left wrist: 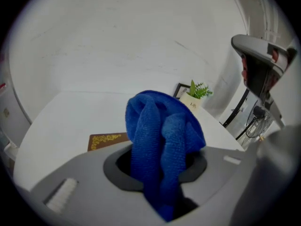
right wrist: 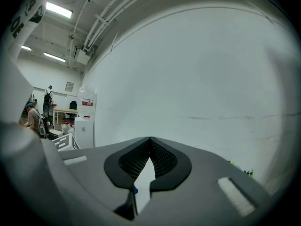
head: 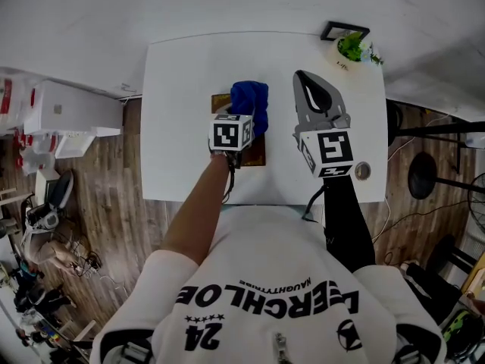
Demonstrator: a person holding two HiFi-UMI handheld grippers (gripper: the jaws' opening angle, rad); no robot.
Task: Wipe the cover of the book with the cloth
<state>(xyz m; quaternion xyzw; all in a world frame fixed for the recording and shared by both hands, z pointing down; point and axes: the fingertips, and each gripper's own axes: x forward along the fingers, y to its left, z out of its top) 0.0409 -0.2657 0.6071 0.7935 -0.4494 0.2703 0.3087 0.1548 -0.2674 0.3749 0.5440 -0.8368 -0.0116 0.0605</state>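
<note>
Left fingers [left wrist: 115, 173] clamp the blue cloth [left wrist: 162, 140] over the book [left wrist: 107, 139]; right fingers [right wrist: 165, 161] sit closed together, empty.

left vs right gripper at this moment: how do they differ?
The left gripper is shut on the blue cloth; the right gripper has its jaws closed tip to tip on nothing. The left gripper sits over the book; the right gripper is off to the book's right, over bare table. Both point the same way, toward the table's far edge.
</note>
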